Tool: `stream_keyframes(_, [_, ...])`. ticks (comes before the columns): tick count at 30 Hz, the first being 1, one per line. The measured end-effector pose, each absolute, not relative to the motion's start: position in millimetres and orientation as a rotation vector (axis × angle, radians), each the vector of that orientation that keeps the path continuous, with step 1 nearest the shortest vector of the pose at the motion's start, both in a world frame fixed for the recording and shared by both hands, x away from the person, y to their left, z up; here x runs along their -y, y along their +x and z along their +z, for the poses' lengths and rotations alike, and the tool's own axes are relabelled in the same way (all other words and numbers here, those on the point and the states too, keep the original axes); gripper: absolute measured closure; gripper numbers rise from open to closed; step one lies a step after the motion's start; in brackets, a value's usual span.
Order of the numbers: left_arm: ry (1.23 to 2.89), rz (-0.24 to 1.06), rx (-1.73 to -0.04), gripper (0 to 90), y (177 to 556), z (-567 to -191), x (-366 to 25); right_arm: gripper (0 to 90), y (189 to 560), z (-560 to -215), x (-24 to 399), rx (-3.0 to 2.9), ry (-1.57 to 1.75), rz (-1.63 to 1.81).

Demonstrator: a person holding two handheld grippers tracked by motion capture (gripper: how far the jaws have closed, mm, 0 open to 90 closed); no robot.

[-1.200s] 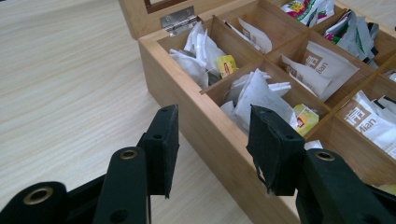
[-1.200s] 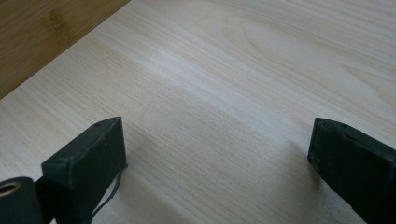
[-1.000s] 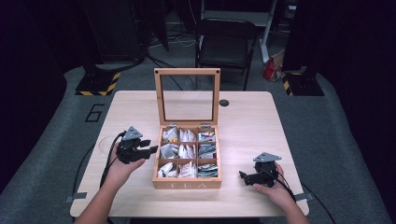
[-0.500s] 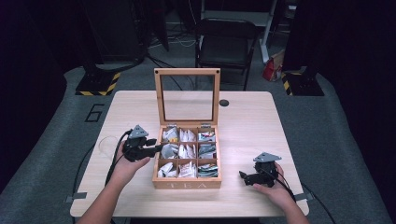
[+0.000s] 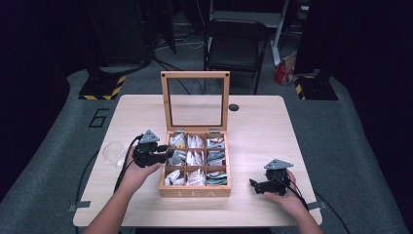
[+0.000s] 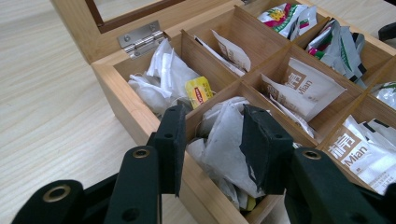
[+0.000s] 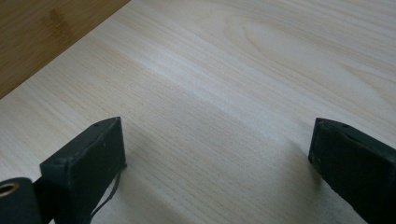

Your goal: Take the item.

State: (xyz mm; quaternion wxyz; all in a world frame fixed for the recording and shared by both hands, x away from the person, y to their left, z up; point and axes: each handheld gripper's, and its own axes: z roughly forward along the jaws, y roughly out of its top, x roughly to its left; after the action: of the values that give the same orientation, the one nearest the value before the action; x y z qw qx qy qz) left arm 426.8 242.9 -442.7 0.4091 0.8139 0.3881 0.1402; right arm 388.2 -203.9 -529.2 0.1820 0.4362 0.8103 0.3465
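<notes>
Left gripper [image 5: 168, 152] has advanced to the tea box [image 5: 195, 191] rim.
Its jaws, parted, straddle the left wall over a white sachet [image 6: 224, 140]; right gripper [image 5: 253, 185] rests wide open on the bench [image 5: 258, 126].

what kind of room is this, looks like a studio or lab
Probably a lab or recording space, not a home: dark curtains surround a lone wooden table, stand bases with yellow-black hazard tape sit on grey floor matting, and cables run past a folding chair. A tea box lies open for handling.
</notes>
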Motion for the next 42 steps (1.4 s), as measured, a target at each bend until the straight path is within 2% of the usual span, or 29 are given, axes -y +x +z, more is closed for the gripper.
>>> stream_keyframes(13, [2.060,0.311,-0.970,64.9,427.3,-446.5,-236.9,3.0,388.2,-529.2,203.9,-2.288,1.231,0.978])
stream_keyframes(23, [2.069,0.306,-0.922,72.5,420.6,-441.9,-235.4,3.0,388.2,-529.2,203.9,-2.288,1.231,0.978])
stream_keyframes(33, [2.075,0.300,-0.882,87.9,414.6,-437.6,-233.4,3.0,388.3,-529.2,203.9,-2.288,1.230,0.978])
stream_keyframes(42, [2.070,0.322,-0.852,89.2,412.2,-426.4,-230.9,3.0,388.3,-529.2,203.9,-2.288,1.231,0.978])
